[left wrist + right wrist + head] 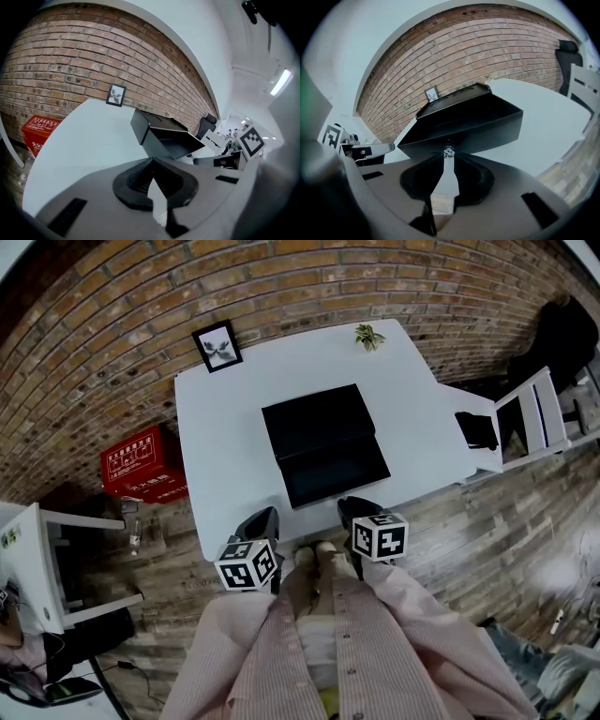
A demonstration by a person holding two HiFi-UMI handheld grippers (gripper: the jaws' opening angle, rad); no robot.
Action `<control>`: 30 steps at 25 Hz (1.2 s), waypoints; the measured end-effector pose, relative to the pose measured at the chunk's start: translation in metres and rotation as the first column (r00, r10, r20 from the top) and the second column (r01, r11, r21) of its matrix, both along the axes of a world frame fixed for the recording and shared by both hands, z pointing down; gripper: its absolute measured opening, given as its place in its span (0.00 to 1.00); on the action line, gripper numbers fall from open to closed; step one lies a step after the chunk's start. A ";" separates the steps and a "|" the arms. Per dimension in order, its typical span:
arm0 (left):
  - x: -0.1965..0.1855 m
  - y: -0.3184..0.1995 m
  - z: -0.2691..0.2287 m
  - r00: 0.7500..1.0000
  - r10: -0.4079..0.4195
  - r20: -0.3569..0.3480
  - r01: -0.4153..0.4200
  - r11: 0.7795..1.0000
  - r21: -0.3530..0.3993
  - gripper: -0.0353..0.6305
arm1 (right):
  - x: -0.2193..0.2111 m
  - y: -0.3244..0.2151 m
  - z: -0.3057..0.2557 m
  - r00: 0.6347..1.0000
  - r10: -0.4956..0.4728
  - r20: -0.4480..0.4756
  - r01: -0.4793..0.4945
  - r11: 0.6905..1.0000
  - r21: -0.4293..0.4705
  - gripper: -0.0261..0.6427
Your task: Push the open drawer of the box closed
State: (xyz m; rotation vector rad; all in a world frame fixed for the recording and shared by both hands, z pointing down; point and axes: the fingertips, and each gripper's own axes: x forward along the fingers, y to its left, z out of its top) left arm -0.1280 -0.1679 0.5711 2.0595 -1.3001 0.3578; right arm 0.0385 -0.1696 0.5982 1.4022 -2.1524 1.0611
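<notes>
A black box (314,418) lies in the middle of the white table (220,451), and its drawer (335,470) is pulled out toward me. My left gripper (262,519) hovers over the table's near edge, left of the drawer and apart from it; in the left gripper view its tips (151,161) meet, with nothing between them. My right gripper (354,509) is right at the drawer's front. In the right gripper view its tips (449,157) stand together just below a small silver knob (449,151) on the drawer front (483,136). Whether they touch the knob I cannot tell.
A small framed picture (217,345) and a little plant (368,335) stand at the table's far edge by the brick wall. A red box (142,463) sits on the floor to the left. A white chair (536,418) stands at the right and a white shelf (36,563) at the near left.
</notes>
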 end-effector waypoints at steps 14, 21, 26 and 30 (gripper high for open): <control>-0.002 -0.018 -0.003 1.000 -0.009 -0.005 0.009 1.000 0.011 0.05 | -0.002 -0.012 0.001 1.000 -0.011 -0.020 0.011 1.000 -0.001 0.14; -0.003 -0.027 -0.002 1.000 -0.017 -0.008 0.017 1.000 0.009 0.05 | -0.002 -0.021 0.002 0.999 -0.021 -0.024 0.021 1.000 0.001 0.14; -0.004 -0.033 -0.003 1.000 -0.022 -0.007 0.022 1.000 0.013 0.05 | -0.004 -0.028 0.002 0.999 -0.030 -0.023 0.030 1.000 0.004 0.14; -0.003 -0.037 -0.003 1.000 -0.021 -0.002 0.021 1.000 0.014 0.05 | -0.004 -0.033 0.002 0.999 -0.035 -0.023 0.035 0.999 0.005 0.14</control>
